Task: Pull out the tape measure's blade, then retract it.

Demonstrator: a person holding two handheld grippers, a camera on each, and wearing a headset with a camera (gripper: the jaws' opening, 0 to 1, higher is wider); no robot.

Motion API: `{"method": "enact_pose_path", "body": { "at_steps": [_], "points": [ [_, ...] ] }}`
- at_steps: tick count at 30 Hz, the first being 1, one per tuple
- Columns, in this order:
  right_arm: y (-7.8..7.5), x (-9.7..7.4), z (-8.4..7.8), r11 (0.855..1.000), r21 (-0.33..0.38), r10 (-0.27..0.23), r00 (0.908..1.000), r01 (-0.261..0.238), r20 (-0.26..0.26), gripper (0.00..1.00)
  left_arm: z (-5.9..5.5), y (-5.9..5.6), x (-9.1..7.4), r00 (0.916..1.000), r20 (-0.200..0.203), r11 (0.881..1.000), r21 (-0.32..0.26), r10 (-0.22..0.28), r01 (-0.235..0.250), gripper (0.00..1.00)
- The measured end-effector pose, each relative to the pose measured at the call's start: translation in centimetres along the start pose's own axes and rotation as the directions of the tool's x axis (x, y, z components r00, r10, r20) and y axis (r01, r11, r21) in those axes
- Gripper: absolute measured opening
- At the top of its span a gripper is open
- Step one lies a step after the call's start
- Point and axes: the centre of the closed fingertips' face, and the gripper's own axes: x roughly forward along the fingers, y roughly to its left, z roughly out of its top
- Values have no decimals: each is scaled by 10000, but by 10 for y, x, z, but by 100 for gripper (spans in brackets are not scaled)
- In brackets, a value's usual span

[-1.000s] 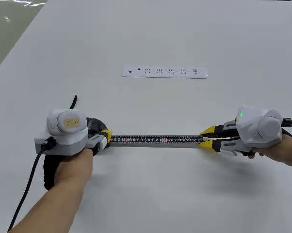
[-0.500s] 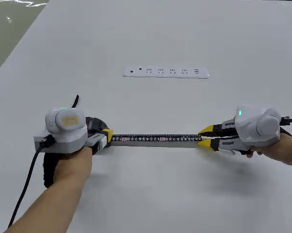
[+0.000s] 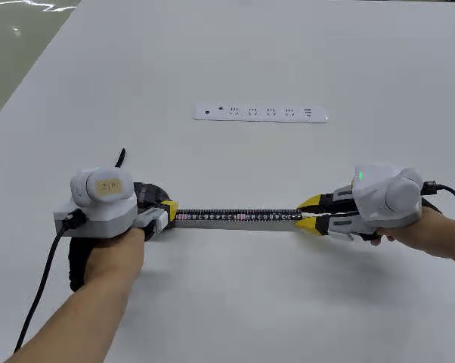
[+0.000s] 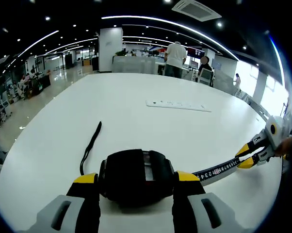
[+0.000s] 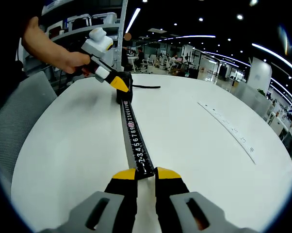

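Observation:
The black tape measure case (image 4: 136, 175) sits on the white table, clamped between the yellow-tipped jaws of my left gripper (image 3: 165, 213). Its blade (image 3: 237, 218) runs flat to the right across the table. My right gripper (image 3: 309, 215) is shut on the blade's end (image 5: 145, 170). In the right gripper view the blade (image 5: 131, 131) stretches away to the case (image 5: 123, 93) held by the left gripper (image 5: 118, 83). In the left gripper view the right gripper (image 4: 245, 156) holds the blade's far end at the right edge. The case's black wrist strap (image 4: 91, 144) lies on the table behind it.
A white power strip (image 3: 261, 113) lies flat farther back on the table (image 3: 235, 302). A black cable (image 3: 50, 276) trails from the left gripper along my left arm. People stand beyond the table's far end in the left gripper view.
My right gripper has moved left toward the case with the blade's end in it, so less blade lies out. The left gripper and the case have stayed put.

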Motion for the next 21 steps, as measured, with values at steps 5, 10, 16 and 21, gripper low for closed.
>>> {"method": "enact_pose_path", "body": {
  "at_steps": [5,10,16,21],
  "points": [
    [1,3,3,10000,12,22,10000,-22,45,11,0,0,0,10000,-3,10000,-43,-9,9,56],
    [1,5,5,10000,58,49,10000,-49,86,11,0,0,0,10000,-10,10000,-45,-29,29,56],
    [1,10,7,9999,103,85,9998,-87,153,11,0,0,0,10000,-23,9999,-100,-47,47,56],
    [1,17,10,9997,161,153,9996,-157,232,11,0,0,0,10000,-38,9999,-111,-72,71,56]
  ]
}}
